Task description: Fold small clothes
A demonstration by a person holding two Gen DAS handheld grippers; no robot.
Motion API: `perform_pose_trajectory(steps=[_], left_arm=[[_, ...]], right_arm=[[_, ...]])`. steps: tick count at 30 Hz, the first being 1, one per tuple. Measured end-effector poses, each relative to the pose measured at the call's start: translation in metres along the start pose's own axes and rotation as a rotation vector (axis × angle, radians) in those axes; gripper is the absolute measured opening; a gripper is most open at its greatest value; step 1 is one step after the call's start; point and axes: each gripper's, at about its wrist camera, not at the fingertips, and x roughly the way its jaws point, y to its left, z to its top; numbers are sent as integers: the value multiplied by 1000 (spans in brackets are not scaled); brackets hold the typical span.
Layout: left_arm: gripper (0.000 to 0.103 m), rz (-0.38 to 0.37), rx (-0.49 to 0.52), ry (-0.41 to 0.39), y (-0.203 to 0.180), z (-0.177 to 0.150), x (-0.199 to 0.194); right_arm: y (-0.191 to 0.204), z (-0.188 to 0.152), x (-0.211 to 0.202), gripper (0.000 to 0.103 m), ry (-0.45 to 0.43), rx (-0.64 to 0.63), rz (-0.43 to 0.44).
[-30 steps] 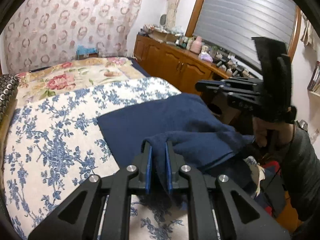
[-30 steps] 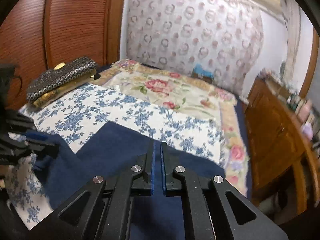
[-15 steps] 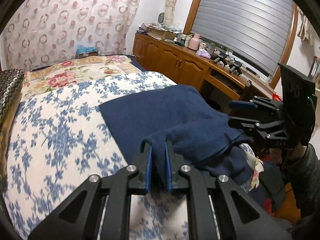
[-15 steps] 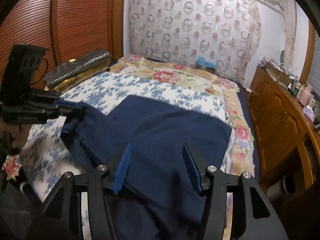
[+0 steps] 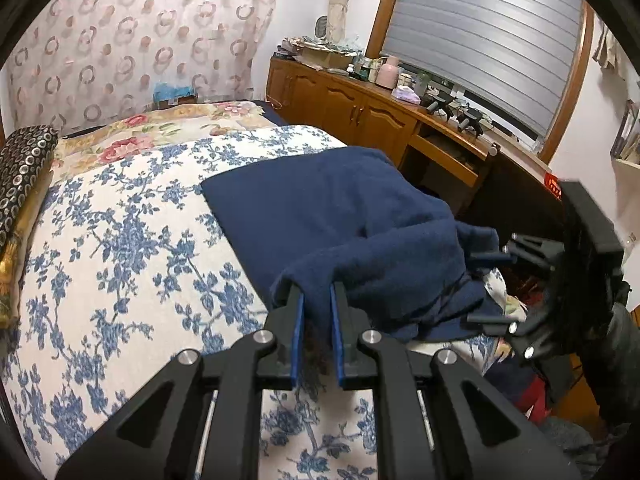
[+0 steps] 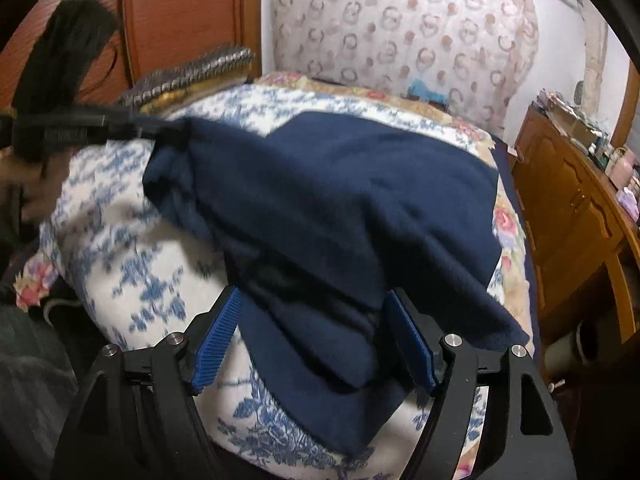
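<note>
A dark navy fleece garment point(image 5: 340, 216) lies on the blue-flowered bedspread point(image 5: 108, 248), its near part bunched and lifted. My left gripper point(image 5: 316, 300) is shut on a fold of that cloth at the near corner. In the right wrist view the same garment point(image 6: 340, 200) drapes over the bed's edge, and the left gripper point(image 6: 160, 132) shows at the far left, blurred, pinching the raised corner. My right gripper point(image 6: 312, 336) straddles the hanging lower edge; its jaws are opening, cloth lies between them and the blue pads point(image 6: 216, 340) stand apart from it. The right gripper point(image 5: 492, 288) also appears at the right of the left wrist view.
A patterned dark cushion point(image 5: 20, 168) sits at the head of the bed. A wooden cabinet point(image 5: 360, 108) with cluttered top runs along the right side under a shuttered window. Wooden wardrobe doors point(image 6: 180, 20) stand behind the bed. A circle-patterned curtain point(image 6: 400, 28) covers the far wall.
The right gripper's jaws went from shut to wide apart while it dropped toward the garment's hanging edge. The left gripper kept its grip and drifted slightly, dragging the cloth corner with it.
</note>
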Motion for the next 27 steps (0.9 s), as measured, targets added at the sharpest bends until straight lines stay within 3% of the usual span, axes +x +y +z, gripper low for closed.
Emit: perform_pose_trajectory(steps=[10,15,17,19,22,27], left_arm=[[10,6,-18,-6,8,14,11],[10,3,-21,-4,9,13,13],[10,1,-23,-4,11,12,14],[10,0,-25,-5,11,12,15],[10,-8,-31,-3,12,11,15],[10,-35,-47,-9,15,12,11]], right_arm=[[8,-12,15,77,65,-68,-6],[2,-14,16,75,54,-54,18],[-1,-13,15,65,43,-48,15],[-5,-13,13,33,35,-50,-15],[-11,-14,12,13,27,-51,-41],[-3,-4,2,7,-19,-129,-122]])
